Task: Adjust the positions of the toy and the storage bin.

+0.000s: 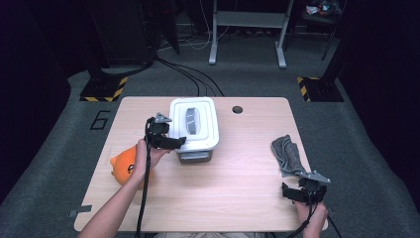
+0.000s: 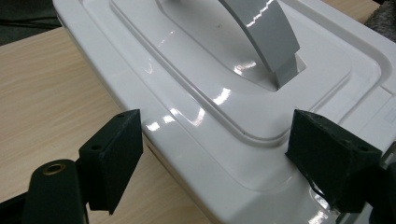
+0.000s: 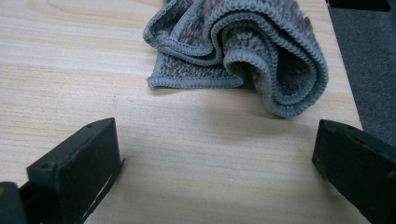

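Forearms come in from the bottom of the high view, each hand carrying a claw. On the wooden bench (image 1: 237, 178) the left claw (image 1: 179, 142) reaches in at the near left corner of a white lidded storage box (image 1: 194, 124), whose grey handle (image 1: 190, 120) lies flat on the lid. An orange plush toy (image 1: 124, 164) sits just behind that hand. The right claw (image 1: 289, 192) hangs near the bench's right front corner, just short of a crumpled grey cloth (image 1: 287, 154).

From the left gripper view, the left claw (image 2: 212, 158) stands apart, its jaws straddling the lid's corner (image 2: 224, 154) without pressing on it. The handle (image 2: 266, 32) lies further along the lid, beyond the jaws.

From the right gripper view, the right claw (image 3: 215, 163) is also apart over bare wood, the cloth (image 3: 243, 46) near but untouched ahead.

By my reading the work is at its start: lid on, nothing gripped, toy and cloth both outside the box.
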Tool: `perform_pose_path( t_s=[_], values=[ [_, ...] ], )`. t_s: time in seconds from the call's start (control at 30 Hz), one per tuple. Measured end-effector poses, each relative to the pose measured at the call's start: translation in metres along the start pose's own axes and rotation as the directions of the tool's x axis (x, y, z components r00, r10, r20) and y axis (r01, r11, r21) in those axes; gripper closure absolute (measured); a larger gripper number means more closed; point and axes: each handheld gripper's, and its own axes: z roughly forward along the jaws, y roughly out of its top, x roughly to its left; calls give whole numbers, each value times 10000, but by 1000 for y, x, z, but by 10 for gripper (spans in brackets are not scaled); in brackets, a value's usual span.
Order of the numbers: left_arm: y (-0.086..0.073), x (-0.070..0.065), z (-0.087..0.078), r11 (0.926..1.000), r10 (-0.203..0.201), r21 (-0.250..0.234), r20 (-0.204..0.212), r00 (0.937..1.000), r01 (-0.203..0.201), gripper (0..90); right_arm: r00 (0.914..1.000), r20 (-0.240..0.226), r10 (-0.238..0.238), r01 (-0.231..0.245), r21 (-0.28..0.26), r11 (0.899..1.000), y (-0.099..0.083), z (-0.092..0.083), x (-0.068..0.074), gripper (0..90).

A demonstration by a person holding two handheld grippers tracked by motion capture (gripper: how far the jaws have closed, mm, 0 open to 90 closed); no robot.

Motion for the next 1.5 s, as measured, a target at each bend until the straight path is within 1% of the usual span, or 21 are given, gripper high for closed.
perform_pose_path(
  t_s=[0.03, 0.2, 0.27, 0.3, 0.4, 0.47, 0.5, 0.63, 0.77, 0.83, 0.87, 0.93, 1.0, 1.03, 1.07, 1.13, 1.2, 1.27, 1.33, 1.4, 1.5],
  values=[
    [0, 0, 0, 10000, 76, 31, 43, 10000, -77, 181, 10000, 2, 2, -2, -1, 10000, 0, 0, 0, 0],
    [2, -5, 4, 10000, -3, -26, 113, 9999, 3, 175, 10000, -1, 2, -2, 1, 10000, 0, 0, 0, 0],
    [3, -7, 4, 10000, 97, 18, 128, 9999, -97, 175, 10000, 0, 0, 0, -2, 10000, 0, 0, 0, 0],
    [3, -9, 5, 10000, 16, -40, 111, 9999, -16, 175, 10000, -1, -1, 1, 0, 10000, 0, 0, 0, 0],
    [4, -12, 6, 9999, 140, -32, 176, 9997, -139, 175, 10000, -1, 5, -5, -1, 10000, 0, 0, 0, 0],
    [5, -13, 7, 10000, 79, -57, 229, 9997, -78, 173, 10000, 0, 5, -5, -1, 10000, 0, 0, 0, 0],
    [5, -12, 7, 9999, 143, -24, 233, 9996, -142, 173, 10000, -1, 4, -4, 0, 10000, 0, 0, 0, 0],
    [5, -5, 2, 9995, -159, -286, 220, 9996, 166, 175, 10000, -1, 2, -2, 0, 10000, 0, 0, 0, 0],
    [9, 7, -5, 9978, -448, -489, -69, 9990, 445, 179, 10000, -8, 3, -3, -1, 10000, 0, 0, 0, 0],
    [11, 12, -6, 9992, -318, -237, -363, 9988, 310, 237, 10000, -8, 6, -6, 0, 10000, 0, 0, 0, 0],
    [11, 13, -5, 9991, -345, -256, -369, 9987, 336, 262, 10000, -6, 6, -6, -1, 10000, 0, 0, 0, 0],
    [11, 16, -2, 9994, -335, -125, -369, 9988, 331, 262, 10000, -5, 4, -4, -1, 10000, 0, 0, 0, 0],
    [10, 17, 1, 9992, -405, -48, -299, 9987, 404, 268, 10000, -8, 4, -4, 1, 10000, 0, 0, 0, 0],
    [10, 17, 2, 9994, -331, 100, -208, 9992, 333, 274, 10000, -8, 3, -3, 2, 10000, 0, 0, 0, 0],
    [9, 16, 5, 9989, -467, -35, -119, 9988, 466, 281, 10000, -8, 2, -2, 1, 10000, 0, 0, 0, 0],
    [8, 16, 5, 9994, -355, -25, 137, 9993, 355, 316, 10000, -10, 2, -2, 1, 10000, 0, 0, 0, 0],
    [8, 14, 6, 9995, -287, -79, 455, 9986, 291, 392, 10000, -10, 4, -4, 0, 10000, 0, 0, 0, 0],
    [8, 11, 8, 9994, -339, -84, 615, 9975, 344, 392, 10000, -11, 3, -3, 1, 10000, 0, 0, 0, 0],
    [9, 9, 7, 9999, -151, -30, 465, 9988, 153, 387, 10000, -9, 2, -2, 0, 10000, 0, 0, 0, 0],
    [9, 9, 8, 9995, -316, -78, 520, 9981, 321, 387, 10000, -6, 1, -1, -3, 10000, 0, 0, 0, 0],
    [8, 8, 6, 9997, -227, 9, 595, 9980, 227, 387, 10000, -9, 0, 0, -4, 10000, 0, 0, 0, 0]
  ],
)
